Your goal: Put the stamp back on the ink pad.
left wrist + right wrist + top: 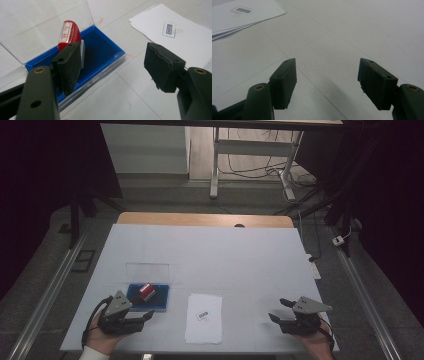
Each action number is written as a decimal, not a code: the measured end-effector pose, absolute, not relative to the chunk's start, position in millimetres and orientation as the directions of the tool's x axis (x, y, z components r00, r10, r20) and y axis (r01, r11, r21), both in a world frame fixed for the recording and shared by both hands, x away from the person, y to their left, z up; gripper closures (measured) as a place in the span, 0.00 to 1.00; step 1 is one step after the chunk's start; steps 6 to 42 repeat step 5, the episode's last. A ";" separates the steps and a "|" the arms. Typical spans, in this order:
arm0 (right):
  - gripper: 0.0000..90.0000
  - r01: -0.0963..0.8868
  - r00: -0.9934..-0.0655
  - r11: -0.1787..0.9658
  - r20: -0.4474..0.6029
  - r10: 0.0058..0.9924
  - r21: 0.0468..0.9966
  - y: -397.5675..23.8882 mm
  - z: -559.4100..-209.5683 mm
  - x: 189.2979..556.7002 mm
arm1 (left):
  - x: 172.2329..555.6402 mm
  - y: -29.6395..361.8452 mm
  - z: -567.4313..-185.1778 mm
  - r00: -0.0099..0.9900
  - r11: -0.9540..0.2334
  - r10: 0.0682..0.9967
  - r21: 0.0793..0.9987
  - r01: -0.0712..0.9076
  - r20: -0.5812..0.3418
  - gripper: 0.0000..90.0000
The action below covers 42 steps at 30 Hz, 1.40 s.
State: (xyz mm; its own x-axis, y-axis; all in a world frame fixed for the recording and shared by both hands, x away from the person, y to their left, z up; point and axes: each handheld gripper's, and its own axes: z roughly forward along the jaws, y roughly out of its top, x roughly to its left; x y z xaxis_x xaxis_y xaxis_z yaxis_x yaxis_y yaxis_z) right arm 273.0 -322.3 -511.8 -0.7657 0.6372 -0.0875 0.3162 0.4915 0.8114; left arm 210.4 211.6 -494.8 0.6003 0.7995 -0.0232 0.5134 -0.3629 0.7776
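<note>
A red stamp [146,291] with a white label lies tilted in the blue tray of an open case [148,297], whose clear lid [147,271] is folded flat behind it. My left gripper [145,316] rests just in front of the case, near the table's front edge, jaws wide open. In the left gripper view the stamp [68,35] sits beyond the left jaw, nothing lies between the pads of my left gripper [112,65], and the blue tray [105,50] is in front. My right gripper [278,309] is at the front right, open over bare table, with my right gripper's [327,82] jaws holding nothing.
A small stack of white paper [203,317] with a blue printed mark lies between the two grippers; the paper [175,32] is to the right of the case. The white table cover [200,250] stretches back to a wooden edge. Beyond stand desk legs and cables.
</note>
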 end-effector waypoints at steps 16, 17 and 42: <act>0.34 0.311 -0.769 0.490 -0.088 0.634 0.815 -321.2 -511.6 272.7 | 211.2 212.9 -496.1 0.596 -0.361 0.803 0.776 0.517 -0.024 0.33; 0.34 0.311 -0.769 0.490 -0.088 0.634 0.815 -321.2 -511.6 272.7 | 211.2 212.9 -496.1 0.596 -0.361 0.803 0.776 0.517 -0.024 0.33; 0.34 0.311 -0.769 0.490 -0.088 0.634 0.815 -321.2 -511.6 272.7 | 211.2 212.9 -496.1 0.596 -0.361 0.803 0.776 0.517 -0.024 0.33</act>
